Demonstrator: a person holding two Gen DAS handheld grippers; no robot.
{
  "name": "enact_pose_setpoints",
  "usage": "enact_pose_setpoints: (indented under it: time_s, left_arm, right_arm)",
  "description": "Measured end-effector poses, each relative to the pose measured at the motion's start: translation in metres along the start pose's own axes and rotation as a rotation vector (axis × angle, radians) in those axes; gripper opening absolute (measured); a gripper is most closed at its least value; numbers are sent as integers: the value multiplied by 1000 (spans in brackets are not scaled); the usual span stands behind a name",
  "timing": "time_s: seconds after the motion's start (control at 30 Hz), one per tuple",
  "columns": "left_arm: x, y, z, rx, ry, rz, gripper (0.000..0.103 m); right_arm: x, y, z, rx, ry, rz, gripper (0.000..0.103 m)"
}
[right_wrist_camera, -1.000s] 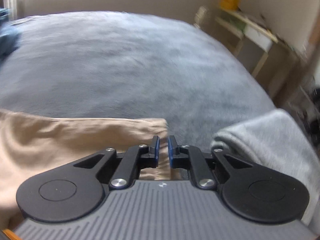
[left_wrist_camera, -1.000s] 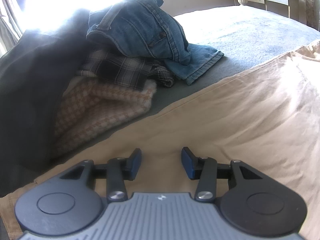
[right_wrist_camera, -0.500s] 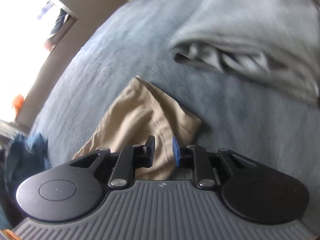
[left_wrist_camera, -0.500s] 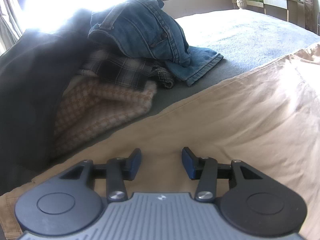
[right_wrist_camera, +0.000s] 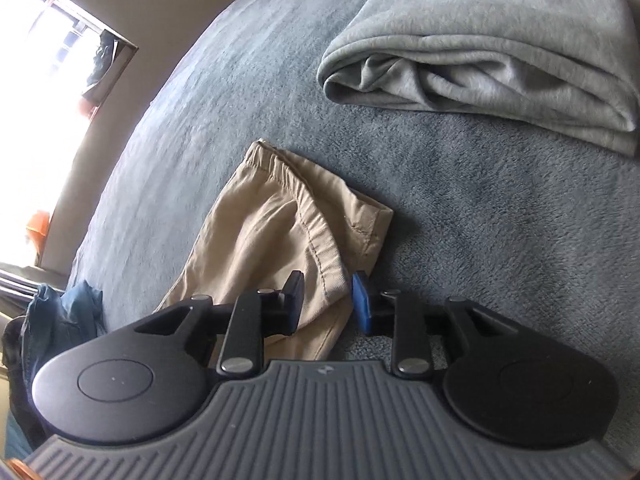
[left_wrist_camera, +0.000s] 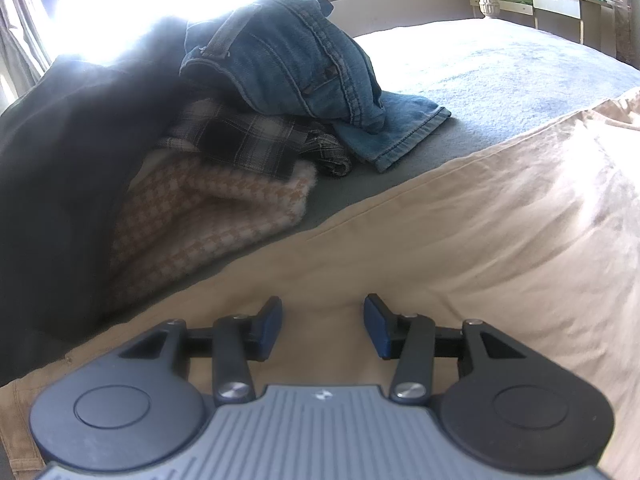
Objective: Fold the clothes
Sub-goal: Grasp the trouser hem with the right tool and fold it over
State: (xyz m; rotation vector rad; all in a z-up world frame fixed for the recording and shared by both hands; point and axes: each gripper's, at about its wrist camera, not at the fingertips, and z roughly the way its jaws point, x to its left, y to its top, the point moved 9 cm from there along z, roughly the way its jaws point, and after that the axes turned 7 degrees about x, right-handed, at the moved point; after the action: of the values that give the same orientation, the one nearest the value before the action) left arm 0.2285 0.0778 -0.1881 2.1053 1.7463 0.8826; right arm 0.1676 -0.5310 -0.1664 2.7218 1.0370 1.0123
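While your right gripper point(right_wrist_camera: 326, 300) eases its jaws apart around the trouser hem point(right_wrist_camera: 320, 248), not pinching it, your left gripper point(left_wrist_camera: 322, 326) hangs released over the trousers point(left_wrist_camera: 460, 248), spread on the bed point(left_wrist_camera: 500, 64) for folding, clear of the pile point(left_wrist_camera: 248, 128).

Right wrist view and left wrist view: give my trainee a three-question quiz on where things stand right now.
1. True or false: the blue denim jeans lie on top of the dark plaid shirt.
2. Which garment sits between the right gripper jaws? A tan cotton trousers; B folded grey fleece garment; C denim.
3. Fill in: the left gripper hovers over ___ fabric.

Key: 1 true; 2 A, jaws opening, pads not pressing; 3 tan.
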Motion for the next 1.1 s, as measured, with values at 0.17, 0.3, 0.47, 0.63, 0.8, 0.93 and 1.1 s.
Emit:
enact_pose_setpoints:
  time_s: [0.17,0.3,0.47,0.63,0.8,0.93,1.1]
  left_arm:
    - [0,0,0,-2,1,-3,47]
    - [1,0,1,-5,2,-6,47]
    - [0,-1,1,-8,7,-8,47]
    - [0,0,1,-8,9,-10,47]
    - [-1,0,1,-11,12,-8,47]
    - [-1,0,2,-12,12,-9,47]
    - [-1,0,2,-12,11,-8,47]
  right_arm:
    - [-1,4,-3,-19,-1,-16,23]
    - [-2,6,8,-7,4,-27,23]
    - [-5,7,20,-14,-19,-61,22]
    - [-2,9,16,-26,-26,-94,22]
    - [1,13,16,-42,-29,-150,5]
    - [22,25,-6,-98,-43,-295,3]
    - [30,59,-31,-128,-132,-389,2]
